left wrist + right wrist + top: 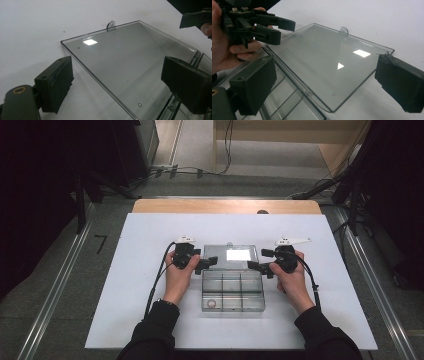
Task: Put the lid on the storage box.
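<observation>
Here, from the high view, I count one clear plastic box (232, 290) on one white table (140, 285), its lid (231, 255) folded flat behind it. The tray has six compartments, and a single small ring (212, 303) lies in the near left one. My left gripper (209, 262) and my right gripper (253, 265) flank the hinge line, one per side.

In the left gripper view my jaws stand apart with the lid's edge (120, 62) between them, pads not pressing. One tab (111, 25) sticks up at its far edge; the tray is cut off at the right.

In the right gripper view my jaws stand wide either side of the lid (329, 65), unclamped. No writing is readable anywhere.
</observation>
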